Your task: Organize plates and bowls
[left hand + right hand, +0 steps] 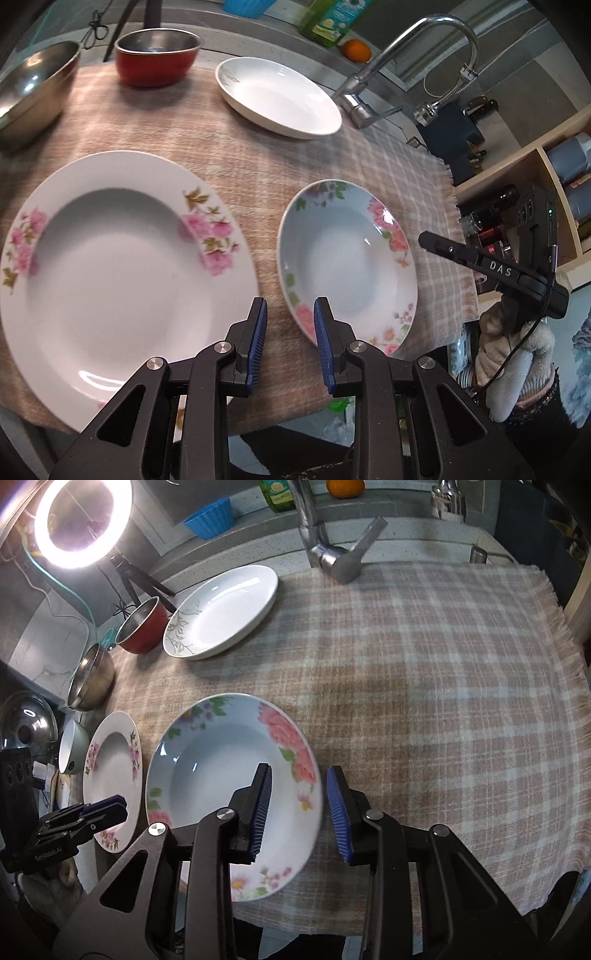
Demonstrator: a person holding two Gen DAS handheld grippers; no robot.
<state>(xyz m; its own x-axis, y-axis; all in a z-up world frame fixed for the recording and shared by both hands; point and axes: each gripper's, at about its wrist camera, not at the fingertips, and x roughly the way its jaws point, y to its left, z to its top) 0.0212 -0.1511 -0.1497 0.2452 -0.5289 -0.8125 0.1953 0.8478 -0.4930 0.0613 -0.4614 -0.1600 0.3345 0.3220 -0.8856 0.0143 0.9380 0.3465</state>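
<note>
A large white plate with pink flowers (110, 266) lies at the front left of the checked cloth; it also shows in the right wrist view (110, 771). A pale blue floral plate (347, 262) lies to its right (221, 775). A plain white deep plate (277, 96) sits farther back (225, 609). A red bowl (157, 59) and a steel bowl (33, 88) stand at the back left. My left gripper (290, 314) is open and empty over the gap between the two floral plates. My right gripper (297, 786) is open, its jaws straddling the blue plate's right rim.
A chrome faucet (406, 55) rises at the cloth's back edge. A green bottle (332, 18), an orange (356, 50) and a blue cup (210, 517) stand on the ledge behind. A ring light (83, 520) glows at the left. Shelves (535, 177) are at the right.
</note>
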